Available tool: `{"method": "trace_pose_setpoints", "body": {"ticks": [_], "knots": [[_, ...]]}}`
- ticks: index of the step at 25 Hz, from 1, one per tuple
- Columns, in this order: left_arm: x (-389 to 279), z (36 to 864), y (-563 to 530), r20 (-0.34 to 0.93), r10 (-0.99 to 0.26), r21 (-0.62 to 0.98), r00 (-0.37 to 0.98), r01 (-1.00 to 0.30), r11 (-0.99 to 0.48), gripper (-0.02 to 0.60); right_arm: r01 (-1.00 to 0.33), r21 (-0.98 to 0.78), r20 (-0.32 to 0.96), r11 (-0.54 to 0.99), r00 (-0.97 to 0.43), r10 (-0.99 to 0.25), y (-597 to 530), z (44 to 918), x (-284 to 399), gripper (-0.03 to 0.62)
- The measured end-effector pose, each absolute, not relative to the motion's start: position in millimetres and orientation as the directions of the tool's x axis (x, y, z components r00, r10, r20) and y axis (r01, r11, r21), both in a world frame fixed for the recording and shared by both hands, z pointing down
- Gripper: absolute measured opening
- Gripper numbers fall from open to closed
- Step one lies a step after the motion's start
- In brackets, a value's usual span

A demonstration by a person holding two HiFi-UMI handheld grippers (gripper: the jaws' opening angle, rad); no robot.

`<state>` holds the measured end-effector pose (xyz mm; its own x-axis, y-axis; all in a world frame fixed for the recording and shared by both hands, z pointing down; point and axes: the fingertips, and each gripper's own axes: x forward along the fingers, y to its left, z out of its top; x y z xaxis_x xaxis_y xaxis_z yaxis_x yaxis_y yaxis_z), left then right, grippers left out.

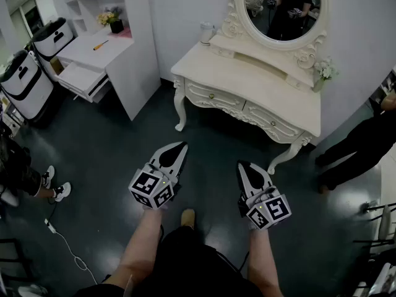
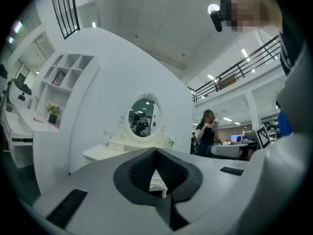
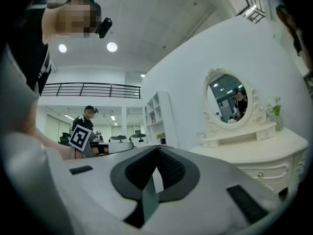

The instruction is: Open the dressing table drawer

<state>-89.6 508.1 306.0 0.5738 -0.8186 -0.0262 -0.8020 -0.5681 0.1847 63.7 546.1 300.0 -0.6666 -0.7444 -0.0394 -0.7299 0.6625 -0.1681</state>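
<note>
The cream dressing table (image 1: 247,73) with an oval mirror (image 1: 283,8) stands against the far wall, its two carved front drawers (image 1: 213,96) (image 1: 272,125) both closed. My left gripper (image 1: 179,146) and right gripper (image 1: 242,164) hover level over the dark floor, well short of the table and touching nothing. Both have their jaws together with nothing between them. In the left gripper view, the left gripper (image 2: 156,151) points toward the table (image 2: 105,152) far ahead. In the right gripper view, the right gripper (image 3: 157,148) has the table (image 3: 259,148) off to its right, a drawer knob (image 3: 260,174) showing.
A white desk with shelves (image 1: 93,48) and an open drawer (image 1: 80,79) stands at the back left, beside two white-and-black machines (image 1: 25,82). A person in black (image 1: 365,147) stands right of the table. Another person's shoes (image 1: 55,190) and a floor cable (image 1: 62,240) lie at the left.
</note>
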Motion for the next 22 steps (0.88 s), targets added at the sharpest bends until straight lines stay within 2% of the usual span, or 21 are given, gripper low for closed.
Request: {"method": "trace_pose_setpoints", "body": {"ticks": [10,22], "knots": [[-112,311,401,-0.020,-0.803,0.186,0.595,-0.787,-0.588,0.011,-0.750,-0.174,-0.024,0.638,-0.645,-0.764,445,312,38,0.003],[-135,316,338,-0.028,-0.786,0.193,0.618,-0.768,-0.611,0.011,-0.779,-0.179,-0.021,0.601,-0.607,-0.794,386,314,19,0.003]]}}
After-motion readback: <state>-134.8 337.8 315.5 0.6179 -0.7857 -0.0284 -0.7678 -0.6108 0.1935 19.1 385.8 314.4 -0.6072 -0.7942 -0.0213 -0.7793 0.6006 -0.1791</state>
